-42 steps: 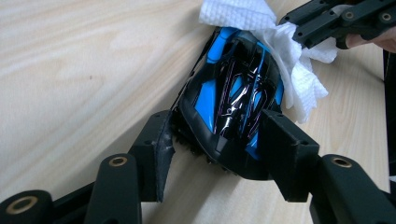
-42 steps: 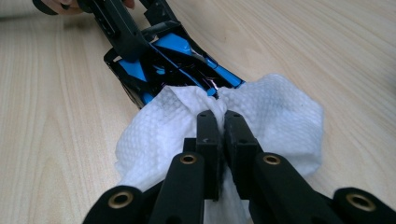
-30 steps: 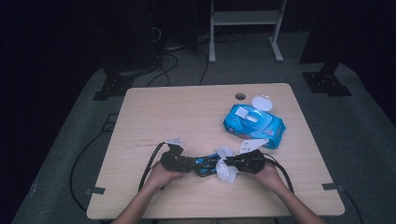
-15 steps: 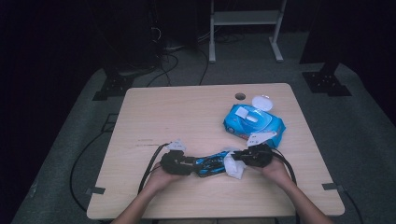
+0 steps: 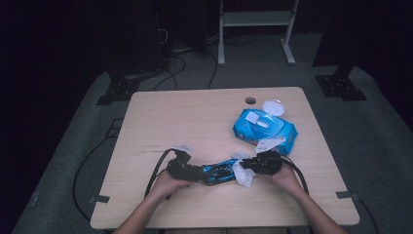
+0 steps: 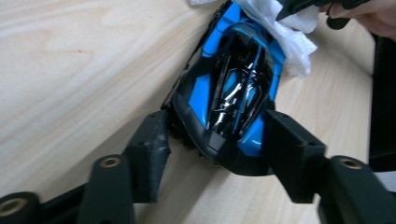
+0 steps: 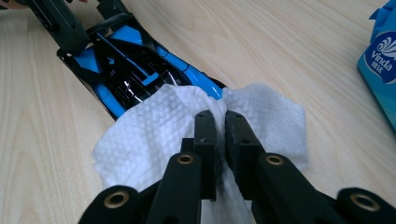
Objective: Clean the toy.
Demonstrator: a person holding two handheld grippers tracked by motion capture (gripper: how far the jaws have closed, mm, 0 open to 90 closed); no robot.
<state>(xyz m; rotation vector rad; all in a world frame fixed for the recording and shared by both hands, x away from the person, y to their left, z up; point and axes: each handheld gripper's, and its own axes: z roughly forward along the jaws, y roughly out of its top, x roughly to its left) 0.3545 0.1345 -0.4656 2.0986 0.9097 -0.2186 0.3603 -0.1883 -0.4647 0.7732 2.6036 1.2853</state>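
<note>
A blue and black toy car (image 5: 219, 171) lies on the wooden table (image 5: 195, 122) near its front edge. My left gripper (image 5: 203, 173) comes in from the left, its jaws on either side of the car's (image 6: 233, 88) rear end. These jaws (image 6: 215, 140) have just been opening, and the pads no longer clamp the body. My right gripper (image 5: 246, 166) comes in from the right, shut (image 7: 220, 116) on a white wipe (image 7: 154, 126). The wipe (image 5: 242, 175) lies draped over the car's (image 7: 126, 65) front end.
A blue pack of wipes (image 5: 265, 127) lies at the right of the table, its white lid (image 5: 273, 106) flipped open behind it. A cable hole (image 5: 250, 101) sits near the far edge. Cables trail from both grippers off the front edge.
My right gripper and the wipe have slid a little to the right along the car, so more blue body shows between the hands. The left hand has stayed put.
</note>
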